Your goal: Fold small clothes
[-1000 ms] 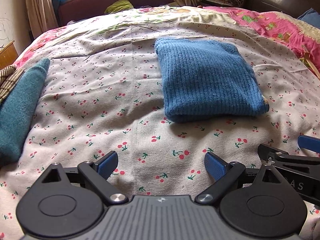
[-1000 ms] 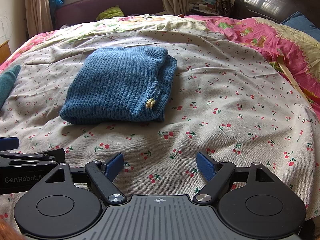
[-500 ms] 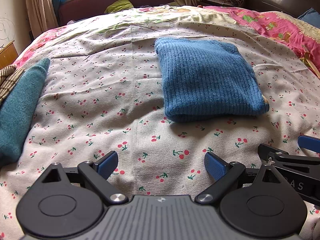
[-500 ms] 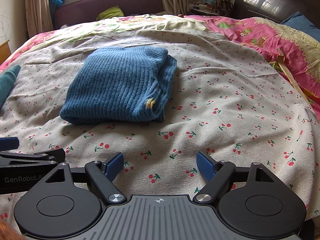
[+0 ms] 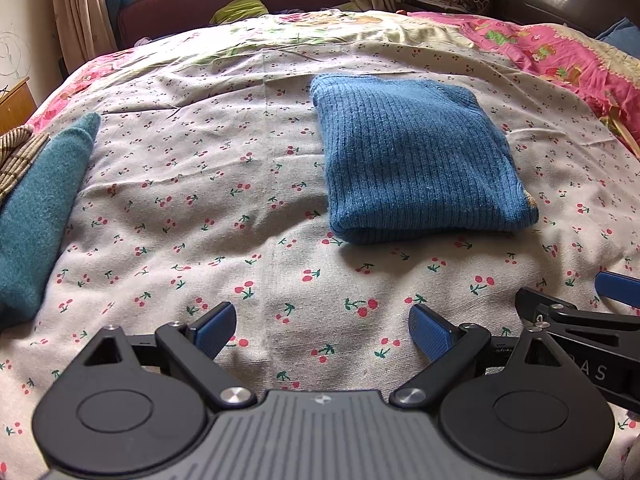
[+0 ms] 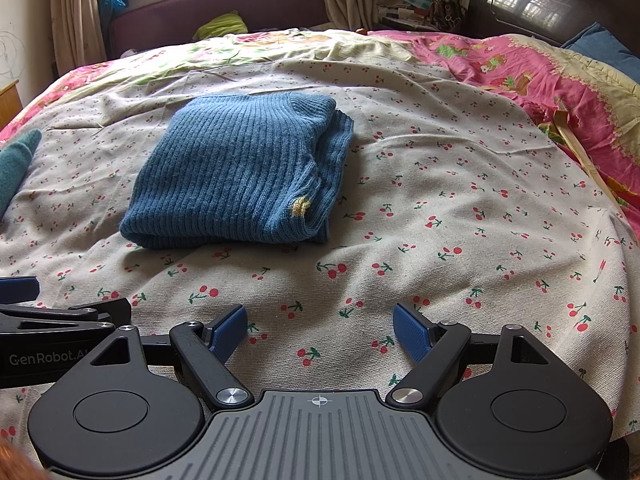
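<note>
A blue ribbed knit sweater (image 5: pixel 416 160) lies folded into a rectangle on the cherry-print bed sheet (image 5: pixel 224 208); it also shows in the right wrist view (image 6: pixel 236 172), with a small yellow patch at its near right corner. My left gripper (image 5: pixel 322 330) is open and empty, low over the sheet, nearer than the sweater. My right gripper (image 6: pixel 320 332) is open and empty, beside the left one, also nearer than the sweater. Neither touches the sweater.
A teal knit garment (image 5: pixel 36 208) lies at the left edge of the bed, with a striped cloth (image 5: pixel 16 156) beside it. A pink patterned quilt (image 6: pixel 560 92) covers the right side. A dark headboard (image 6: pixel 540 0) and a maroon sofa (image 6: pixel 216 12) stand beyond.
</note>
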Tool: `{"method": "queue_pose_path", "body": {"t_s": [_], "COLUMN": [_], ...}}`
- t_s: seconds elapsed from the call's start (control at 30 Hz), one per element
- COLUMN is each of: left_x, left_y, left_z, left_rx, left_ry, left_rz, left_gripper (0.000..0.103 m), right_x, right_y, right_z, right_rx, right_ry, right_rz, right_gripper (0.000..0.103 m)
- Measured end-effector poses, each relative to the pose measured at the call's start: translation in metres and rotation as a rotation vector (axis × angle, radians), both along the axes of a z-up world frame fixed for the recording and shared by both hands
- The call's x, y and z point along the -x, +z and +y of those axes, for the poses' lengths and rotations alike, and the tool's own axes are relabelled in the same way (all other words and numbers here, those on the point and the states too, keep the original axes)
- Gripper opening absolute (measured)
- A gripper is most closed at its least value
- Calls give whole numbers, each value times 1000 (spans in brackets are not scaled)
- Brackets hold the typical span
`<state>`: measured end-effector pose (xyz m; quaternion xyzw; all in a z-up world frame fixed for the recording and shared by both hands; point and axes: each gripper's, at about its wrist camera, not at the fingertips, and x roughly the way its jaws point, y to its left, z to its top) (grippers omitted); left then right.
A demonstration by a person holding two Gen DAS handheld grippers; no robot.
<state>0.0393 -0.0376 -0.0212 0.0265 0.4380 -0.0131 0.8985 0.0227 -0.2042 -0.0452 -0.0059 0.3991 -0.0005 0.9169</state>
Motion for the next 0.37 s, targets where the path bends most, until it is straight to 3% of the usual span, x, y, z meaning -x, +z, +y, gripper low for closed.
{"method": "queue_pose_path", "body": {"t_s": [0.37], "left_x": [-1], "left_y": [0], "left_z": [0], "left_rx": [5], "left_ry": [13], "left_rz": [14], "left_gripper": [102], "right_x": [0], "right_y": [0], "right_z": [0], "right_rx": [0], "right_ry": [-1], "right_rz": [0], "right_gripper": [82]}}
